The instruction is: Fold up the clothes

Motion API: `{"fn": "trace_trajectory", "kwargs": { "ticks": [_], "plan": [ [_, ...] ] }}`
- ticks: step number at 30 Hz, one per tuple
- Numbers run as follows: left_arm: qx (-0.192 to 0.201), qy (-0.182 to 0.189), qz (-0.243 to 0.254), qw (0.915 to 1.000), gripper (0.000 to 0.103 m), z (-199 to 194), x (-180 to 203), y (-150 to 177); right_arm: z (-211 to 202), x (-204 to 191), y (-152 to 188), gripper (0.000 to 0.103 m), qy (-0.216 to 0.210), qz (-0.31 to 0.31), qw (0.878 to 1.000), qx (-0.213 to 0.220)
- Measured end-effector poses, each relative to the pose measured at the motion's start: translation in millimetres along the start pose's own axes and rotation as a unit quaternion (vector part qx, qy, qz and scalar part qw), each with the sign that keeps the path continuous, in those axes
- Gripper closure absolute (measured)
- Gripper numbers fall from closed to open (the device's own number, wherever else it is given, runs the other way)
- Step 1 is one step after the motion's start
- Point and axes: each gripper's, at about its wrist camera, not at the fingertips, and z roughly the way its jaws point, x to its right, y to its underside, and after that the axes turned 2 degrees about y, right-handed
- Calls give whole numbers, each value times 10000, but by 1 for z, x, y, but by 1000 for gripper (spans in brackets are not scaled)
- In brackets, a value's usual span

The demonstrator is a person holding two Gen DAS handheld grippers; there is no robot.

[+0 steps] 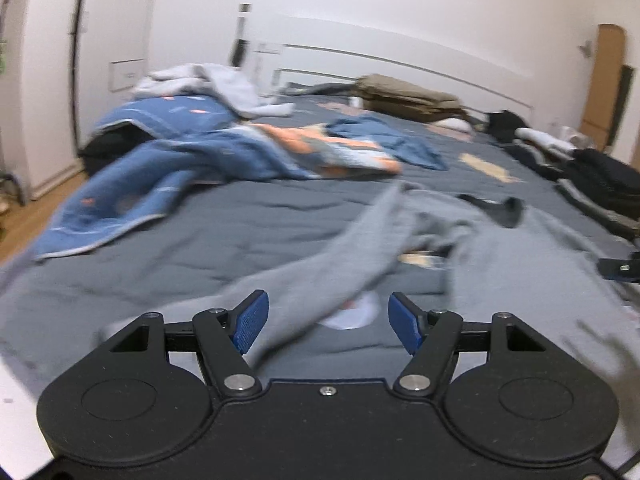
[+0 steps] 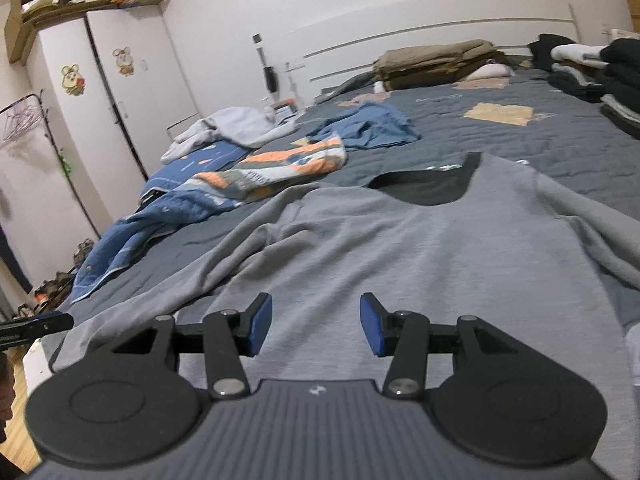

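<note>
A grey sweatshirt with a dark neck lining lies spread on the bed, collar away from me. In the left wrist view the same grey sweatshirt is blurred, and one sleeve runs diagonally down between the blue pads. My left gripper is open, with the sleeve passing through the gap but not clamped. My right gripper is open just above the sweatshirt's lower part, nothing between its fingers. The tip of the other gripper shows at the left edge of the right wrist view.
The bed's dark grey quilt carries a blue blanket, a striped orange cloth, a blue garment, a light grey top, folded khaki clothes and dark stacked clothes. A white wardrobe stands left.
</note>
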Motion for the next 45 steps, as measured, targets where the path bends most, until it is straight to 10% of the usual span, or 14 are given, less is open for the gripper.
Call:
{"fn": "trace_trajectory", "kwargs": {
  "ticks": [20, 22, 24, 38, 45],
  "plan": [
    [-848, -112, -917, 9921, 56, 4, -130, 26, 42, -66, 24, 54, -475, -333, 9968, -556],
    [-948, 31, -970, 9908, 67, 9, -131, 28, 44, -69, 27, 54, -478, -355, 9964, -605],
    [-923, 235, -1036, 9900, 99, 9, -131, 27, 45, -71, 28, 54, -486, -384, 9961, -627],
    [969, -8, -2430, 9652, 101, -22, -199, -10, 44, -66, 33, 54, -421, -393, 9957, -722],
    [127, -684, -2156, 9740, 83, -9, -198, -5, 45, -62, 32, 53, -379, -363, 9959, -742]
  ]
}}
